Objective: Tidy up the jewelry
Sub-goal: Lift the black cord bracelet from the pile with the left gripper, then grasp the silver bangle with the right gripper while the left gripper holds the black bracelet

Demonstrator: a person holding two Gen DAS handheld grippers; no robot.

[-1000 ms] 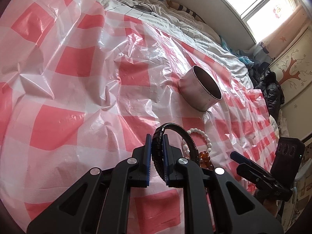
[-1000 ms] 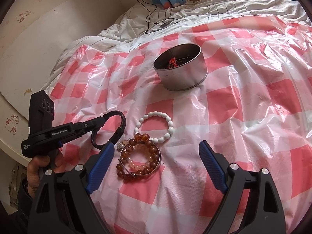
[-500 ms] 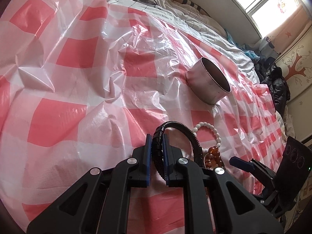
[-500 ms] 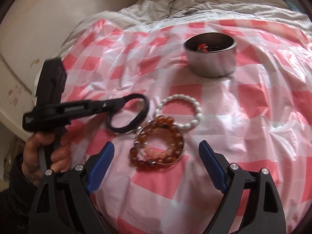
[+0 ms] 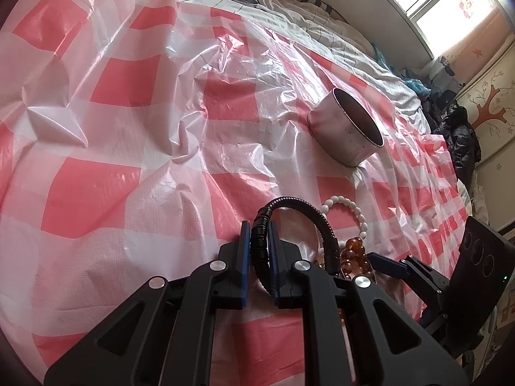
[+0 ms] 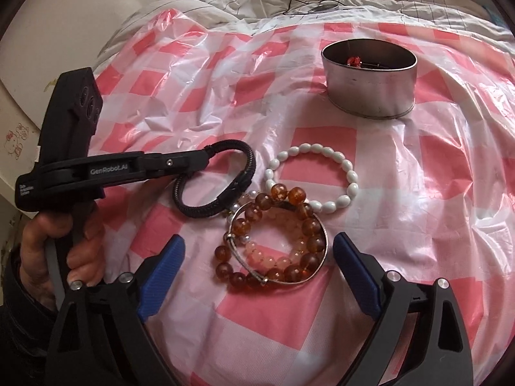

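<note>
I've got the black bracelet (image 5: 297,215) pinched by its near side in my left claw (image 5: 257,244), so the loop hangs free for the trip to the tin (image 6: 370,74) far right. My right claw (image 6: 259,276) gapes wide over the amber beads (image 6: 273,241), ready. The white bracelet (image 6: 312,177) waits on the checked sheet (image 6: 418,241).

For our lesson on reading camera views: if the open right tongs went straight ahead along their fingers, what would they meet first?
Most likely the amber bead bracelet, lying between and just ahead of the right tongs; depth is uncertain.
</note>
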